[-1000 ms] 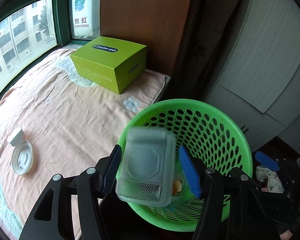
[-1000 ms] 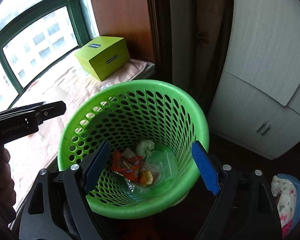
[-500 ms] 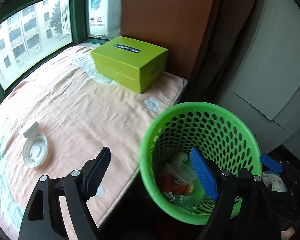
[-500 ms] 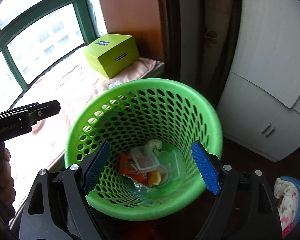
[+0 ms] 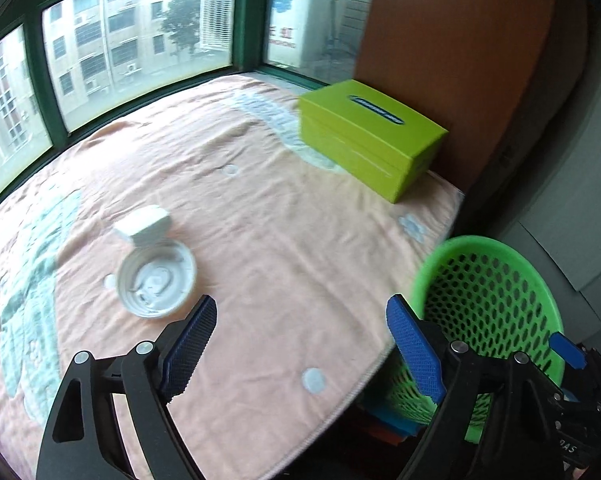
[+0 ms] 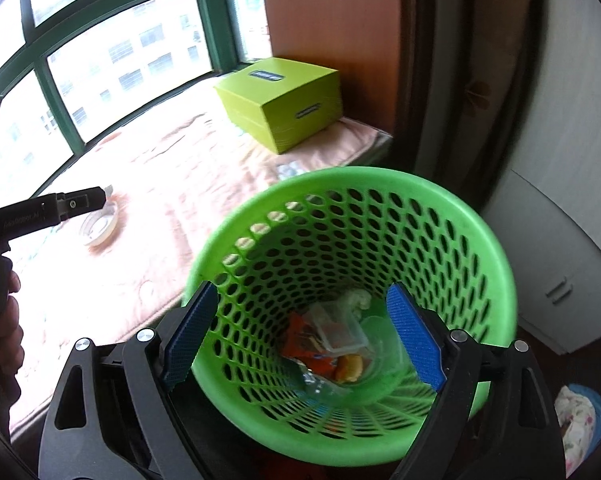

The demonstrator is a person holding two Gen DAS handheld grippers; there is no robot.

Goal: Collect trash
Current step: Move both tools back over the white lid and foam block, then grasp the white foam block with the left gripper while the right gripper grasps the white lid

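Observation:
My left gripper [image 5: 302, 308] hangs over the pink blanket [image 5: 280, 240], its jaws opening with nothing between them. Just ahead to its left lie a white round lid [image 5: 154, 282] and a small white packet [image 5: 144, 226]. The green perforated basket [image 5: 480, 242] stands at the blanket's right edge. My right gripper [image 6: 302, 292] is open and empty above the basket [image 6: 380, 176]. In the basket's bottom lie a clear plastic container [image 6: 336, 330], an orange wrapper [image 6: 300, 340], a crumpled tissue [image 6: 354, 300] and a food scrap [image 6: 350, 366]. One finger of the left gripper [image 6: 76, 202] shows near the lid [image 6: 98, 222].
A lime-green box [image 5: 364, 136] sits at the far right corner of the blanket by a wooden panel. Green-framed windows run along the back. A white cabinet [image 6: 560, 240] stands right of the basket, with a cloth [image 6: 580, 412] on the floor. A hand [image 6: 8, 320] holds the left gripper.
The left gripper let go of the clear container, which now lies in the basket. It then swung left from the basket out over the blanket. The right gripper shifted slightly.

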